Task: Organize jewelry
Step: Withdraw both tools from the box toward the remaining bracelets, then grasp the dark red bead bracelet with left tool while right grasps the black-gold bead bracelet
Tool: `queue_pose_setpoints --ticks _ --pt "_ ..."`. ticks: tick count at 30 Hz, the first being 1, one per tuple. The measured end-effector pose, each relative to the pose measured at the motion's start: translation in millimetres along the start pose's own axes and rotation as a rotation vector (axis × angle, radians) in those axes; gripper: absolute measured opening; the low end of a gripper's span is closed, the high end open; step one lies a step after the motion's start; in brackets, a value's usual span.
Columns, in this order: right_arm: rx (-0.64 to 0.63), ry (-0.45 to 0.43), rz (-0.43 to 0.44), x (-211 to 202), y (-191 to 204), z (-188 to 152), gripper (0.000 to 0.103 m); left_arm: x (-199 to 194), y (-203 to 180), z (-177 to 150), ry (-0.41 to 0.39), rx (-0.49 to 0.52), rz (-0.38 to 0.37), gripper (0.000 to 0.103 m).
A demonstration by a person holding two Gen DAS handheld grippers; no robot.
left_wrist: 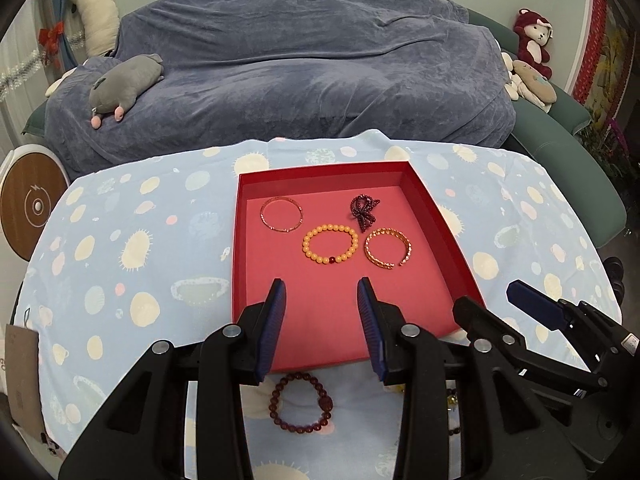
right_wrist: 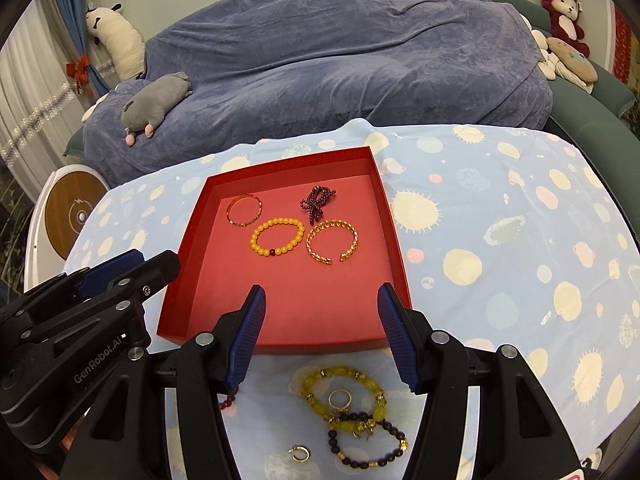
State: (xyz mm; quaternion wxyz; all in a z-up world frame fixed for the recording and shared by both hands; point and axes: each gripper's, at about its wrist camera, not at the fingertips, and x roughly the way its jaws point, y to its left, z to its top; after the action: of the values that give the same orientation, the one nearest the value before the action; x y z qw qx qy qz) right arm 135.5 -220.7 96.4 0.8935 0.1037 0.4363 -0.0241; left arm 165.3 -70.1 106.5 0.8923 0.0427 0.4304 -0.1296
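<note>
A red tray [left_wrist: 256, 284] [right_wrist: 188, 264] on the table holds a thin pink bangle [left_wrist: 281, 214], an orange bead bracelet [left_wrist: 330, 245], a gold cuff [left_wrist: 388, 249] and a dark purple bead strand [left_wrist: 363, 208]. My left gripper [left_wrist: 322, 300] is open and empty over the tray's near part. A dark red bead bracelet [left_wrist: 303, 404] lies on the cloth below it. My right gripper [right_wrist: 320, 304] is open and empty over the tray's near edge. Below it lie a yellow bead bracelet [right_wrist: 344, 392], a gold ring [right_wrist: 341, 399], a dark bead bracelet [right_wrist: 368, 440] and a small gold ear cuff [right_wrist: 300, 453].
The table carries a light blue patterned cloth [right_wrist: 500, 248]. Behind it is a sofa under a blue-grey blanket [left_wrist: 304, 64] with a grey plush toy [left_wrist: 124, 88]. A round white and wood stand [left_wrist: 30, 208] sits at the left.
</note>
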Motion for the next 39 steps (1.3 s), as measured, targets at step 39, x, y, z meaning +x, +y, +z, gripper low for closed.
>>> queue_pose_setpoints --ticks 39 --pt "0.058 0.164 -0.104 10 -58 -126 0.056 6 46 -146 0.174 -0.191 0.019 0.052"
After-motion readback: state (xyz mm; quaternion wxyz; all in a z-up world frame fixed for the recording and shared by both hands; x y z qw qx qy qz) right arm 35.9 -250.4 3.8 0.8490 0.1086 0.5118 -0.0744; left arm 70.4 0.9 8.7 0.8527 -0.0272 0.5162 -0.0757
